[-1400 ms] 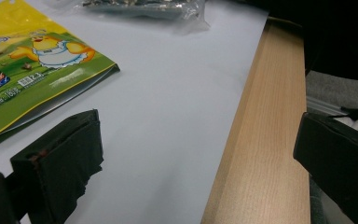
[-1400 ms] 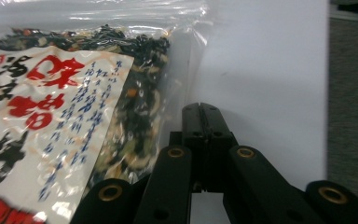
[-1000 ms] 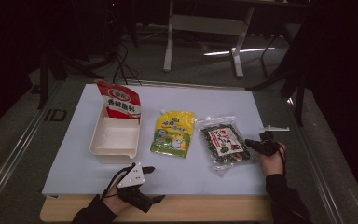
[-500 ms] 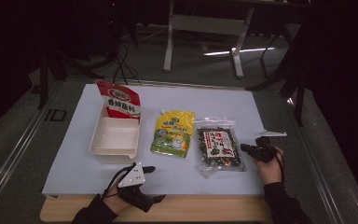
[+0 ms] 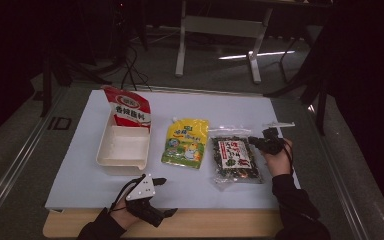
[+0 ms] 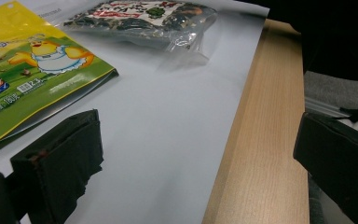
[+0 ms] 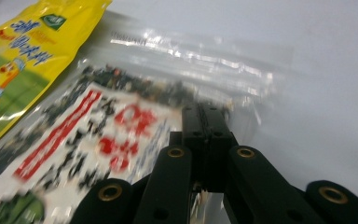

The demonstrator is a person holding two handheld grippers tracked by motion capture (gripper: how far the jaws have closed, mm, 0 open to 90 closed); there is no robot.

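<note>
The right gripper has its jaws pressed fully together at the right edge of the clear bag; whether a fold of its film is pinched between them I cannot tell. If only thin film is caught, the bag may slip out, or drag and push the yellow pouch just beside it. The bag lies flat on the tabletop, right of the pouch, its long axis running from the person toward the far edge, sealed top pointing away. The left gripper rests near the front edge, jaws wide apart and empty.
</note>
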